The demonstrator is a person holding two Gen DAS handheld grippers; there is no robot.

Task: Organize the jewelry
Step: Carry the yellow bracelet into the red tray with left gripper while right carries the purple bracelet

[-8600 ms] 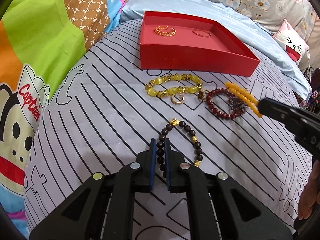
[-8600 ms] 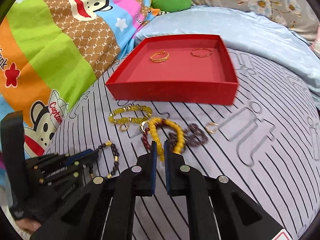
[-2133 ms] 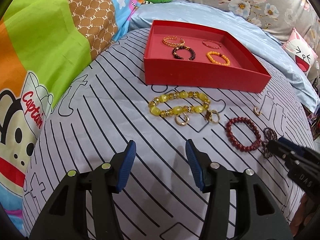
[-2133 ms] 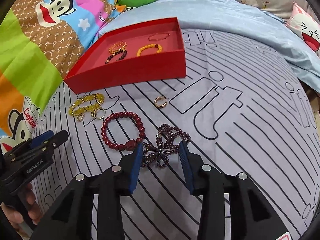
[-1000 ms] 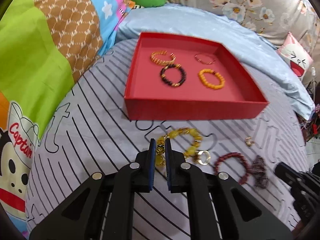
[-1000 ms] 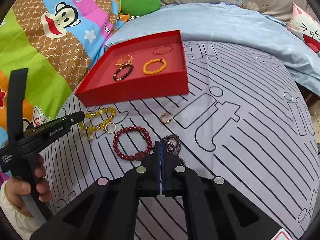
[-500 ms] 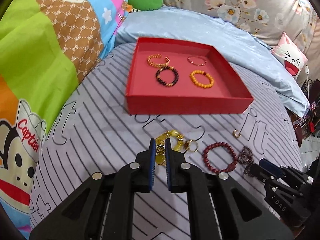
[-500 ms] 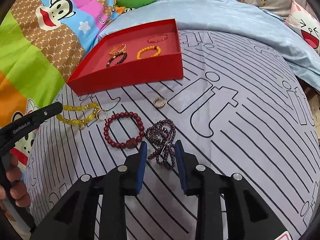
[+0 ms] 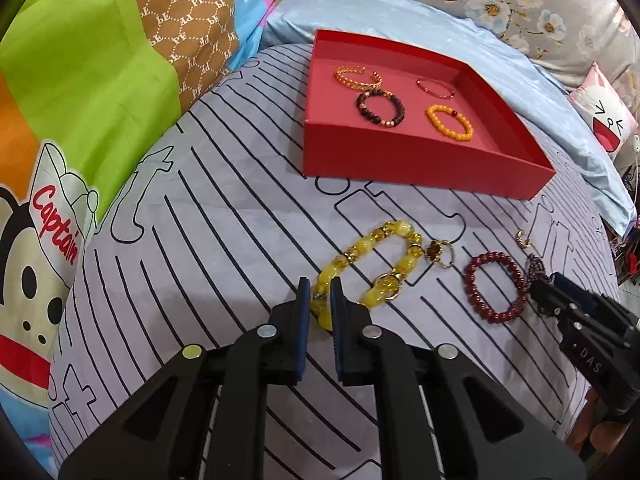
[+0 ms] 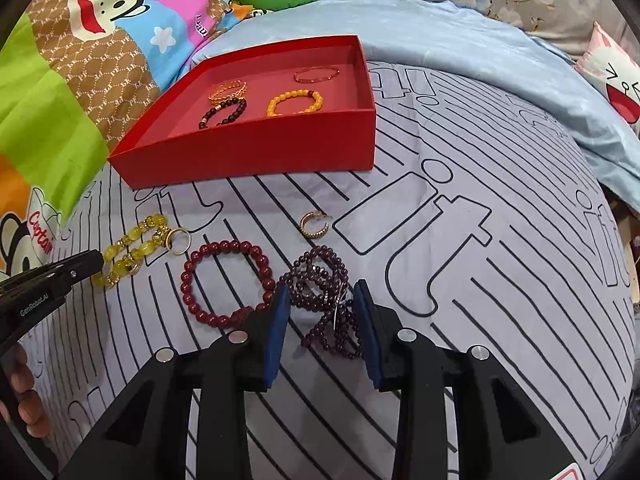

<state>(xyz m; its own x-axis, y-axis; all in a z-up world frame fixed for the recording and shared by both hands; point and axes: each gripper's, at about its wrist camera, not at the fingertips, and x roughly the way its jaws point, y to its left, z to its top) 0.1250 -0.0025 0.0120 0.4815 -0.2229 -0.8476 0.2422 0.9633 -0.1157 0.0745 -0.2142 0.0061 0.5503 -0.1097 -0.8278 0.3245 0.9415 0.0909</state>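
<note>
A yellow bead bracelet (image 9: 400, 227) lies stretched on the striped sheet. My left gripper (image 9: 320, 300) pinches its near end, and the jaws are starting to open. In the right wrist view the left gripper (image 10: 90, 262) and the yellow bracelet (image 10: 132, 252) are at the left. My right gripper (image 10: 320, 312) is opening, pads apart on either side of a tangled purple bead string (image 10: 316, 276) that rests on the sheet. A dark red bead bracelet (image 10: 224, 246) lies just left of it. The red tray (image 9: 420, 160) holds several bracelets.
A small gold hoop (image 10: 314, 224) lies between the purple beads and the red tray (image 10: 248, 152). A gold ring (image 10: 178, 240) sits at the yellow bracelet's end. A monkey-print quilt (image 9: 80, 100) rises at the left. A cat cushion (image 9: 608, 120) is far right.
Both grippers have sunk toward the sheet. The yellow bracelet, bunched at the left pads before, now lies spread out. The right jaws went from shut to open around the purple beads.
</note>
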